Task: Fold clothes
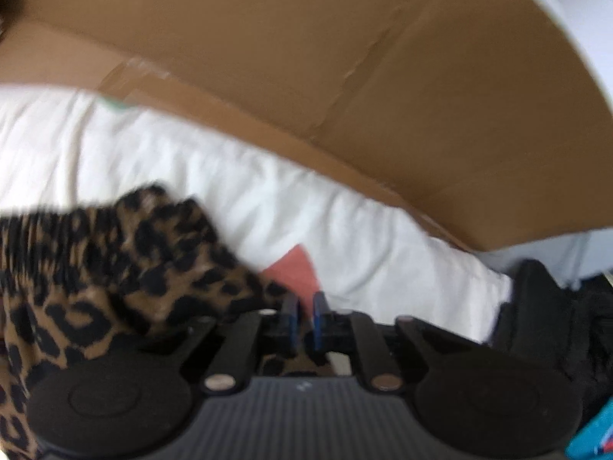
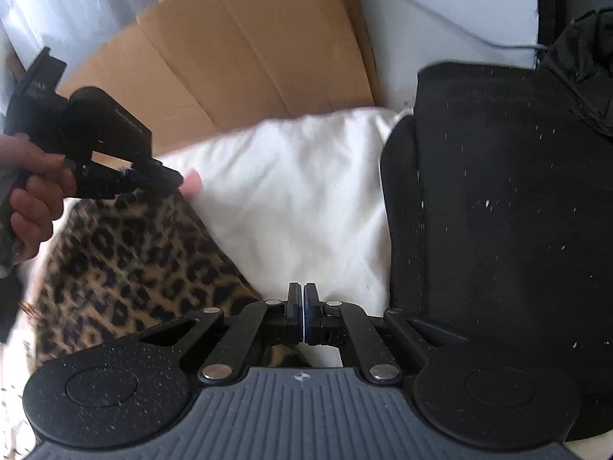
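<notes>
A leopard-print garment point(image 2: 134, 260) lies on white bedding point(image 2: 291, 199), its far corner under my left gripper point(image 2: 168, 176), which a hand holds. In the left wrist view the same garment point(image 1: 115, 268) is bunched at the left. My left gripper point(image 1: 304, 312) shows a narrow gap between its blue pads, with no cloth seen pinched there. My right gripper point(image 2: 303, 306) is shut, pads together, by the garment's near right edge. Leopard cloth runs beneath it, but none shows between the pads.
A flattened cardboard box point(image 2: 249, 57) leans behind the bedding point(image 1: 345, 76). A black garment point(image 2: 498, 211) covers the right side. A small salmon-pink patch point(image 1: 295, 268) lies just beyond the left gripper's tips. A turquoise object point(image 1: 597, 437) sits at the lower right.
</notes>
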